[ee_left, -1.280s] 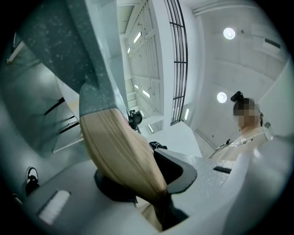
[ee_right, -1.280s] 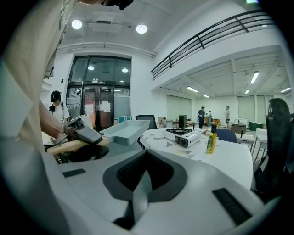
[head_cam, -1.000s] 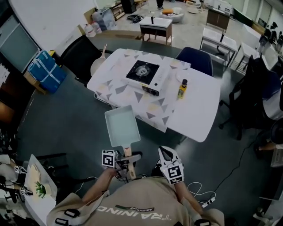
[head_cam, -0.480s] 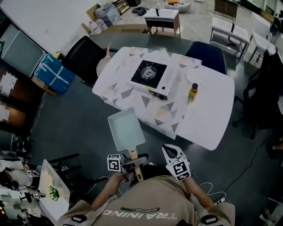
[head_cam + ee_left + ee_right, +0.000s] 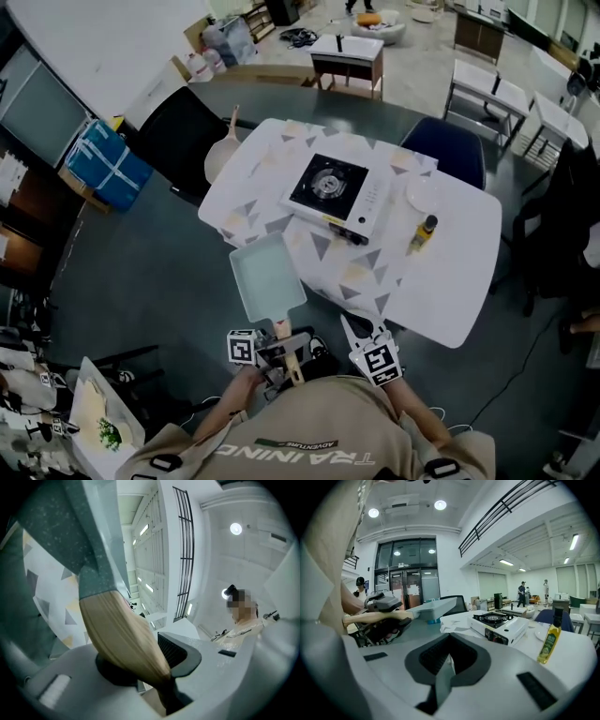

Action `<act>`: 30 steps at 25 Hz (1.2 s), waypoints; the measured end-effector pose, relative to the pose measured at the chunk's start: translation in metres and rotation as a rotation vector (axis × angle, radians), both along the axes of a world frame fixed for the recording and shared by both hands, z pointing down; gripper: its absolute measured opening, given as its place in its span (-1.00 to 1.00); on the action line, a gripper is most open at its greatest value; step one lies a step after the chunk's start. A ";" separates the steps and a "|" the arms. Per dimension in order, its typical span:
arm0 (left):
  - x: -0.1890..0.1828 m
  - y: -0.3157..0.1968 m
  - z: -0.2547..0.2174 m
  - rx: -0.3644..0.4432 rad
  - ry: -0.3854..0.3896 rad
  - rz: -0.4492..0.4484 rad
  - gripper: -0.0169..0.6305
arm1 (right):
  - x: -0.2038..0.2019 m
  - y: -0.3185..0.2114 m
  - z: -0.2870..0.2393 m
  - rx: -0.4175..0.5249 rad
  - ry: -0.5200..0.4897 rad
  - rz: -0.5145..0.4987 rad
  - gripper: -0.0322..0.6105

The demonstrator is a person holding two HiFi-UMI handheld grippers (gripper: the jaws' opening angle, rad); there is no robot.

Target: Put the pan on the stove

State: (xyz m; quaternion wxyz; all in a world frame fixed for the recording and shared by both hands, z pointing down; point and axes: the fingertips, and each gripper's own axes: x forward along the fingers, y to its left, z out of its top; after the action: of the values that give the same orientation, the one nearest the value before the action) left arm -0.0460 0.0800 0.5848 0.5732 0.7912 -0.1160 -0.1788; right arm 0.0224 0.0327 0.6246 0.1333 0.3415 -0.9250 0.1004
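Note:
A rectangular pale teal pan with a wooden handle is held out level in front of me. My left gripper is shut on that handle, and the pan body rises past the jaws. The pan's far edge reaches the near edge of the patterned tablecloth. The white portable gas stove with a black burner sits mid-table, well beyond the pan. My right gripper hangs to the right of the handle, shut with nothing in it. From the right gripper view I see the pan and the stove.
The white table also carries a yellow oil bottle and a white plate right of the stove. A black chair stands at the table's left, a blue chair behind it. A blue bag lies far left.
I have come closer to the table. The pan, still in my left gripper, has moved forward until its far edge meets the table's near edge. The right gripper stays beside it.

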 end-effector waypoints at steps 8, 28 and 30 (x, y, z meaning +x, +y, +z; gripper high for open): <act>-0.049 -0.056 0.004 0.007 -0.021 0.034 -0.55 | -0.034 -0.047 -0.020 0.041 0.024 0.126 -0.89; -0.086 -0.174 0.013 0.016 -0.043 0.091 -0.54 | -0.079 -0.173 -0.010 0.044 0.014 0.110 -0.89; -0.083 -0.191 0.008 0.029 -0.039 0.084 -0.54 | -0.078 -0.190 -0.008 0.048 0.005 0.088 -0.89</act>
State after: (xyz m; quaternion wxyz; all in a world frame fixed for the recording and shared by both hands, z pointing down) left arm -0.1286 -0.1109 0.5925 0.5662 0.8071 -0.0911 -0.1407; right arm -0.0552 -0.1572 0.6165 0.1229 0.3852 -0.9108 0.0833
